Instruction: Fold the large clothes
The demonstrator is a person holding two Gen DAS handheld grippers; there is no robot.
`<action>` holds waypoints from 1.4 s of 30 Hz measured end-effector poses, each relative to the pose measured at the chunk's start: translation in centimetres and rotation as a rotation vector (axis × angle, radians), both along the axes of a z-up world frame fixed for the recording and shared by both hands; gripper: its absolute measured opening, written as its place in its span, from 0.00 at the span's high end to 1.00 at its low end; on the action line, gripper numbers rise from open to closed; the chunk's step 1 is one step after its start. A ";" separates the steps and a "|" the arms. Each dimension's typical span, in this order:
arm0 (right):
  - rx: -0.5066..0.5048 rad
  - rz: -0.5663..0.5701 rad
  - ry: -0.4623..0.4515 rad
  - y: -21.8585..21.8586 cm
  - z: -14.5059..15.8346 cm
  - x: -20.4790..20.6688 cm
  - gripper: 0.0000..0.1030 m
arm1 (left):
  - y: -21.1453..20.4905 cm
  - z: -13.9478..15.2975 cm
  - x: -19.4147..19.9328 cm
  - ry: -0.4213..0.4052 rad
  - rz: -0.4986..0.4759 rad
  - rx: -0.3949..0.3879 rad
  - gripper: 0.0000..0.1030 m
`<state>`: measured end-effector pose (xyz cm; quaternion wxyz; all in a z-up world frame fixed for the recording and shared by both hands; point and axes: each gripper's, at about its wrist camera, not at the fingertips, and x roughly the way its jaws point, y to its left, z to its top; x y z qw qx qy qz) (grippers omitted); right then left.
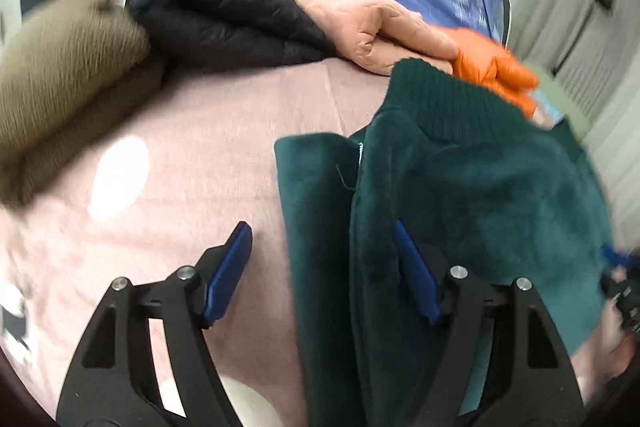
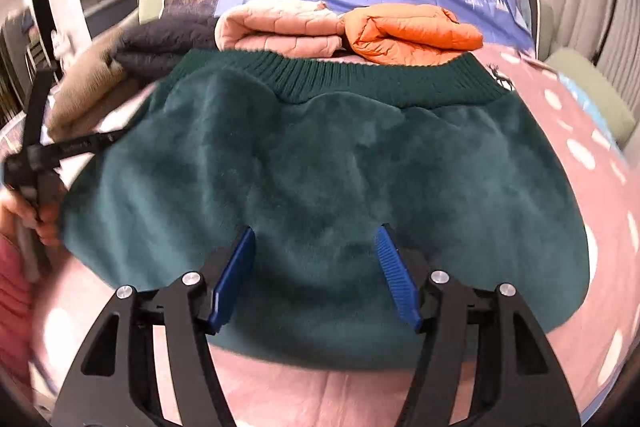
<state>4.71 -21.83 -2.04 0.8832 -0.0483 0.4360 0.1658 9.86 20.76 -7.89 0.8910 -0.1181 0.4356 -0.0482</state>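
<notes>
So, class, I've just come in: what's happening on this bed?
A person with a gripper in each hand is folding a dark green fleece sweater on a pink bedspread. Both the left gripper and the right gripper are open, holding nothing. The sweater lies partly folded, ribbed hem away from the person. Behind it sit an orange jacket, a pink quilted one, a black one and a brown garment.
</notes>
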 end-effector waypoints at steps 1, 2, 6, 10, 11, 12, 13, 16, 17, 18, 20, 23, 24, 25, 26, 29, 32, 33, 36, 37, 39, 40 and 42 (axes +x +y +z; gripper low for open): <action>0.006 0.015 -0.021 0.0 0.4 -0.8 0.38 | 0.3 -0.1 -0.1 0.002 -0.005 -0.020 0.29; -0.008 0.047 -0.060 0.6 1.1 -1.6 0.38 | 0.5 -0.1 -0.2 0.001 -0.016 -0.036 0.29; -0.058 0.255 -0.095 4.6 1.9 -5.0 0.38 | 1.3 0.3 0.3 0.013 -0.032 -0.090 0.28; -0.120 0.425 -0.082 9.3 0.7 -7.7 0.38 | 2.1 0.8 1.8 0.030 -0.038 -0.132 0.31; -0.131 0.470 -0.094 10.7 0.7 -8.3 0.38 | 1.9 0.7 2.3 0.042 -0.062 -0.135 0.32; -0.141 0.507 -0.108 12.0 0.6 -8.8 0.38 | 1.6 0.5 2.7 0.060 -0.085 -0.138 0.32; -0.157 0.548 -0.128 13.4 0.6 -9.4 0.37 | 1.3 0.1 3.3 0.088 -0.114 -0.149 0.32; -0.192 0.636 -0.155 16.9 0.1 -10.3 0.33 | 1.2 -0.4 3.9 0.115 -0.140 -0.179 0.32; -0.208 0.655 -0.160 17.9 -0.2 -10.2 0.32 | 1.4 -0.6 4.0 0.126 -0.144 -0.201 0.32; -0.227 0.671 -0.166 18.9 -0.6 -10.2 0.32 | 1.6 -0.7 4.2 0.138 -0.145 -0.220 0.32; -0.293 0.683 -0.193 21.1 -1.7 -10.2 0.32 | 1.7 -1.0 4.4 0.151 -0.151 -0.246 0.32; -0.357 0.663 -0.215 22.7 -3.1 -9.8 0.32 | 1.6 -1.2 4.5 0.137 -0.175 -0.267 0.33; -0.373 0.649 -0.217 23.1 -3.6 -9.5 0.32 | 1.7 -1.4 4.6 0.130 -0.182 -0.286 0.33; -0.389 0.633 -0.229 23.4 -4.1 -9.2 0.32 | 1.8 -1.7 4.9 0.123 -0.184 -0.311 0.35; -0.397 0.625 -0.239 23.7 -4.5 -9.0 0.32 | 2.0 -1.9 5.0 0.118 -0.186 -0.331 0.42; -0.381 0.622 -0.267 24.0 -4.5 -8.8 0.67 | 2.0 -1.9 5.2 0.087 -0.185 -0.358 0.61; -0.336 0.626 -0.324 23.4 -2.7 -9.3 0.86 | 2.0 -0.4 4.6 0.037 -0.170 -0.339 0.68; -0.324 0.623 -0.348 22.9 -2.0 -9.6 0.87 | 1.9 0.3 4.4 0.015 -0.168 -0.342 0.69; -0.248 0.584 -0.383 21.2 0.5 -9.6 0.88 | 1.3 3.1 4.0 -0.037 -0.184 -0.338 0.70; -0.213 0.564 -0.382 20.5 1.5 -9.3 0.88 | 1.1 3.9 3.9 -0.047 -0.190 -0.329 0.71; -0.128 0.511 -0.375 18.8 3.4 -8.7 0.89 | -0.1 6.0 4.0 -0.075 -0.206 -0.308 0.72; -0.090 0.481 -0.383 17.7 4.4 -8.4 0.89 | -0.9 7.3 4.2 -0.092 -0.217 -0.301 0.73; -0.052 0.436 -0.411 16.1 5.7 -8.2 0.89 | -2.2 9.5 4.3 -0.119 -0.235 -0.291 0.77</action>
